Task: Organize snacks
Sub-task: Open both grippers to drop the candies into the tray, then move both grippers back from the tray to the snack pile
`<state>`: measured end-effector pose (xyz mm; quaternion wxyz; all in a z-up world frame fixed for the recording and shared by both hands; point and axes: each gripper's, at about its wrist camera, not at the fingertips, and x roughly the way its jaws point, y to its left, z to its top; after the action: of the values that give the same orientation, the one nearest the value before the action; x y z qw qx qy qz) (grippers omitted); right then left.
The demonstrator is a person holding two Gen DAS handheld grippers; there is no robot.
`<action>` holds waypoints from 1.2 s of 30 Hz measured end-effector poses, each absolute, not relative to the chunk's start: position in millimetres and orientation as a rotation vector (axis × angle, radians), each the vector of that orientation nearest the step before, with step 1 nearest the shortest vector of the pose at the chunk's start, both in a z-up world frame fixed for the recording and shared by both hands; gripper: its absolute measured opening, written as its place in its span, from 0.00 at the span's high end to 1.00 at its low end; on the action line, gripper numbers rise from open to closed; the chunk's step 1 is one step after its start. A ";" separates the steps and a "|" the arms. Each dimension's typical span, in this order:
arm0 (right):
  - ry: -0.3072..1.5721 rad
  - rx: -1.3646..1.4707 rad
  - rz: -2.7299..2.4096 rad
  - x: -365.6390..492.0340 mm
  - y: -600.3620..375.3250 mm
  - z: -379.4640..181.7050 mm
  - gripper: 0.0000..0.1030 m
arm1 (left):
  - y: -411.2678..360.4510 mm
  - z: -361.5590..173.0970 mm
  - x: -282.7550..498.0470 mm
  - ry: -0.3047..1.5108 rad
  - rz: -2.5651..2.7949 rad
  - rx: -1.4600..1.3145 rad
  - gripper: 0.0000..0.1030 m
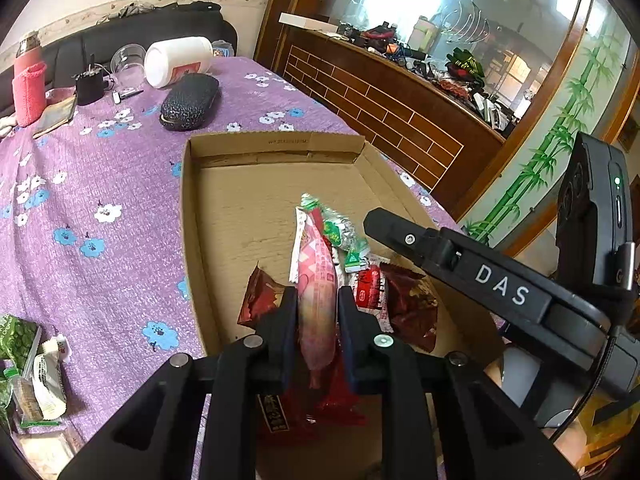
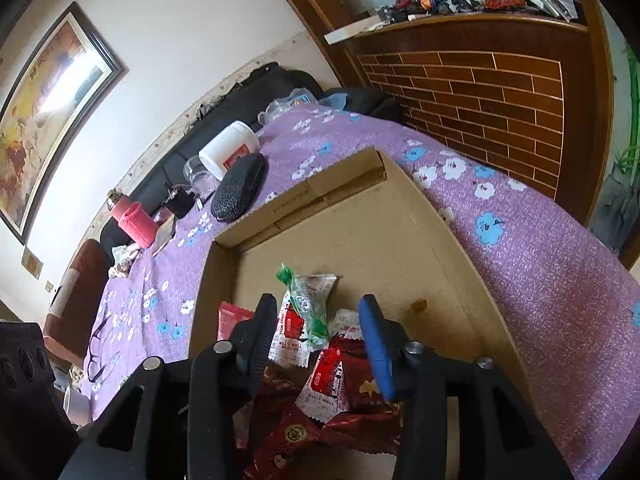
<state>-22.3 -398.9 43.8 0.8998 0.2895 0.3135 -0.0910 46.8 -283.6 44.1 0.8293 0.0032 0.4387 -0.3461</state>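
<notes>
Left gripper (image 1: 318,300) is clamped on a pink snack packet (image 1: 318,292) over the cardboard box (image 1: 188,216), probably mid-drop onto the snack pile (image 2: 320,360). Right gripper (image 2: 318,336) hovers there, fingers apart. Next: let go.

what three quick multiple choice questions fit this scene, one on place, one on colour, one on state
1. Where is the snack pile?
A. on the sofa
B. in the cardboard box
C. on the wooden ledge

2. What colour is the tablecloth?
A. purple with flowers
B. plain green
C. striped orange

3. What is the left hand-held gripper doing?
A. hanging open
B. clamping a cup
C. gripping a pink snack packet

Answers: B, wrappers lie on the box floor; A, purple cloth with blue and white flowers; C, both fingers press the packet's sides.
</notes>
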 end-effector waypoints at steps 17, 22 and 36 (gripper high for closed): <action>0.571 0.595 -0.166 -32.9 -395.6 53.7 0.55 | -267.6 73.8 31.6 0.907 -0.715 -0.030 0.68; 0.547 0.555 -0.133 -33.4 -385.8 59.4 0.55 | -249.5 83.2 24.3 0.906 -0.689 -0.034 0.68; 0.517 0.338 0.076 -31.0 -325.5 72.0 0.55 | -135.2 78.7 9.2 0.918 -0.544 -0.078 0.65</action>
<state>-31.0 -325.5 72.0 0.9520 0.1662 0.2542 0.0376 9.2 -135.2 78.7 0.8603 -0.0371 0.4373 -0.2593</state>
